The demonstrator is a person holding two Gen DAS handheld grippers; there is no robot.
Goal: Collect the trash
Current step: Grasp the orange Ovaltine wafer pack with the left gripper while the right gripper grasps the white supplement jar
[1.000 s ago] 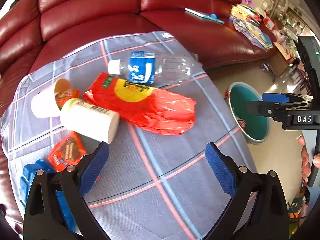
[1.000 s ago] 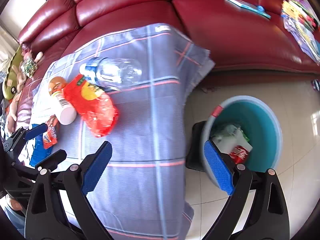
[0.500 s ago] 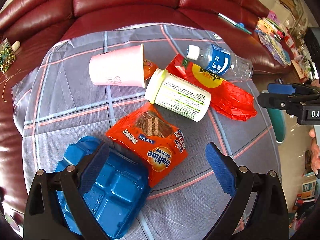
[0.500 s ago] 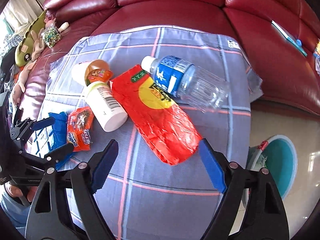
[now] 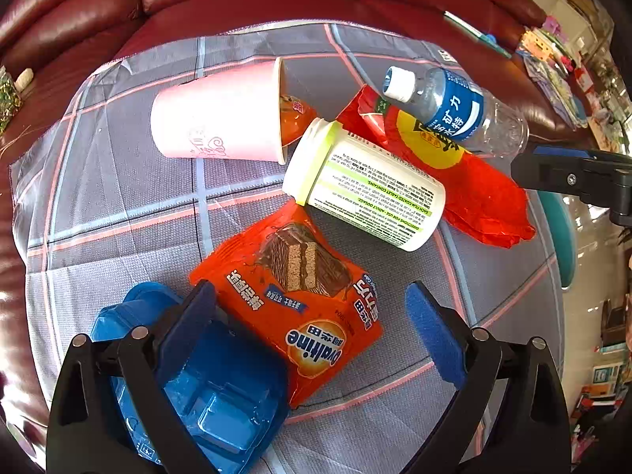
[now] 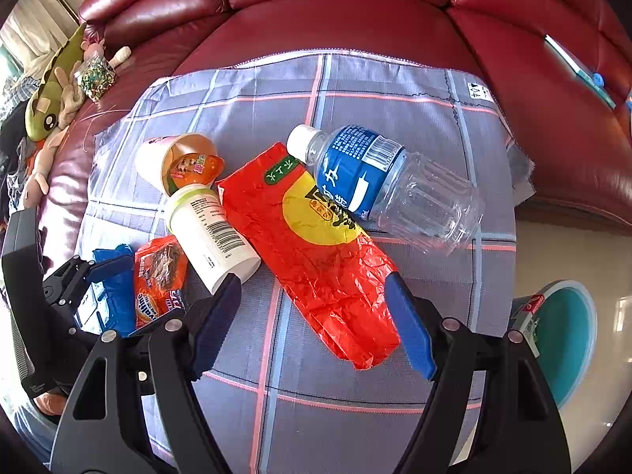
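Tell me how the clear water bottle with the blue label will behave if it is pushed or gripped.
The water bottle lies on its side on the checked cloth, so a nudge would probably set it rolling. It looks empty and capped, so likely very light. Its thin ribbed clear wall may dent or slip under a squeeze. It rests partly on the red wrapper, which may shift with it.

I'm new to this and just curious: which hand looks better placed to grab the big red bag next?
Probably the right. The right gripper hovers over the red bag, its closing jaws straddling the lower end without touching. The left gripper straddles the orange Ovaltine packet instead.
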